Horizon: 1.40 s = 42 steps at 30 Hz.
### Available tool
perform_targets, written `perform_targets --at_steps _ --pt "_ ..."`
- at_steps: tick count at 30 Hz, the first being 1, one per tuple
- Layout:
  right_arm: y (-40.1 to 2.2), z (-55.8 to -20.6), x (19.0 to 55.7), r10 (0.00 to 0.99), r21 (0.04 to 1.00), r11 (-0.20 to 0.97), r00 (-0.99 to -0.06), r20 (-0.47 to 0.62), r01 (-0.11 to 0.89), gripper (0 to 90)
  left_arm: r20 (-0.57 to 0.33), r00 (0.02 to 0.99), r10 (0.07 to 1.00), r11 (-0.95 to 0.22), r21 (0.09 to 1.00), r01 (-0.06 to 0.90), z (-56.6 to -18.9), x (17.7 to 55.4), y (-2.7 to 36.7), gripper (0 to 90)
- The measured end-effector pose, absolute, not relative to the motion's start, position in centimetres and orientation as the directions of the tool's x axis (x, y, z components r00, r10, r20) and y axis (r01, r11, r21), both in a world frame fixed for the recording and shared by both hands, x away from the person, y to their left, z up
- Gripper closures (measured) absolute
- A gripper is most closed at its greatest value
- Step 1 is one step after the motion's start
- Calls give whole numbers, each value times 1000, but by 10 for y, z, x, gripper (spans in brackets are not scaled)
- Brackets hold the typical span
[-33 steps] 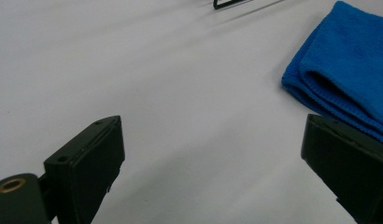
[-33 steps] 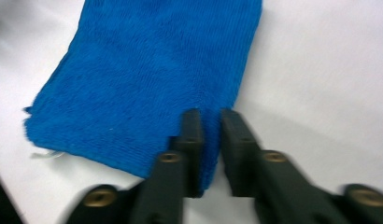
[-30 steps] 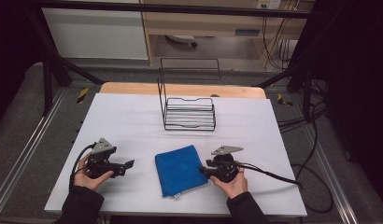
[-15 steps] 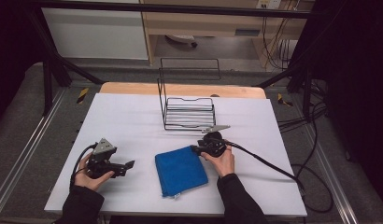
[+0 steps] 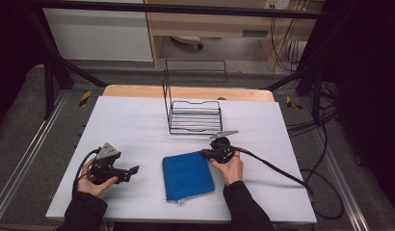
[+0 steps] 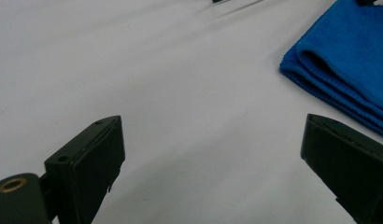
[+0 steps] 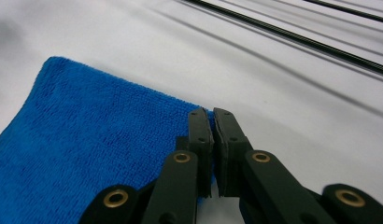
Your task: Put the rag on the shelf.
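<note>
A folded blue cloth (image 5: 187, 175) lies flat on the white table (image 5: 133, 122), near its front edge. My right gripper (image 5: 205, 154) sits at the cloth's far right corner. Its jaws have just been closing and now pinch that corner (image 7: 204, 122) between the pads, while the rest of the cloth (image 7: 87, 140) stays spread on the table. My left gripper (image 5: 133, 172) rests on the table to the left of the cloth, open, with bare table between its fingers (image 6: 94, 154). The cloth's folded edge (image 6: 348, 70) lies a little beyond it.
A black wire rack (image 5: 194, 115) stands at the middle of the table behind the cloth, close to my right gripper. The right gripper's cable (image 5: 277, 171) trails off to the right. Dark frame rails run along both sides of the table.
My right hand has moved from the cloth's right side forward to its far right corner, and its jaws have closed on that corner. The left gripper has stayed put.
</note>
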State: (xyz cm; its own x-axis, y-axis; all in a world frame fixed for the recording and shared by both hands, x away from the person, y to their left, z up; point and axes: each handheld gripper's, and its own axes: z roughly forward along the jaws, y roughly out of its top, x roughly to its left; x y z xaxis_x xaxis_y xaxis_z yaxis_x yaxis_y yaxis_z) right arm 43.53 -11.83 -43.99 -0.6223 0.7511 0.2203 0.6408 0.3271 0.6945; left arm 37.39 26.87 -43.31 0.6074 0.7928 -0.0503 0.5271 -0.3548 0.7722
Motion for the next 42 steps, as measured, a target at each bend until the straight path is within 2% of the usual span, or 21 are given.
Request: perform_targets --at_steps 9,12,18,24,28,35,42 --pt "-143 -435 426 796 694 311 -577 183 650 867 -58 617 784 -357 772 526 -432 373 266 70" --pt "-147 -438 424 793 707 304 -581 183 638 826 -68 623 779 -355 772 528 -432 373 264 69" --pt "-158 -431 420 771 791 272 -616 162 548 534 -81 629 773 -349 773 529 -427 374 258 57" --pt "-175 -419 409 732 830 257 -661 167 495 227 -67 638 767 -357 782 511 -415 378 246 58" --pt "-187 -420 402 720 820 242 -663 207 519 127 -62 652 755 -366 786 498 -405 383 229 75" --pt "-199 -428 394 731 803 254 -651 206 539 62 -70 650 757 -377 765 521 -402 406 187 129" --pt "-200 -429 392 732 799 260 -650 202 541 61 -68 643 763 -416 710 569 -418 425 150 216"
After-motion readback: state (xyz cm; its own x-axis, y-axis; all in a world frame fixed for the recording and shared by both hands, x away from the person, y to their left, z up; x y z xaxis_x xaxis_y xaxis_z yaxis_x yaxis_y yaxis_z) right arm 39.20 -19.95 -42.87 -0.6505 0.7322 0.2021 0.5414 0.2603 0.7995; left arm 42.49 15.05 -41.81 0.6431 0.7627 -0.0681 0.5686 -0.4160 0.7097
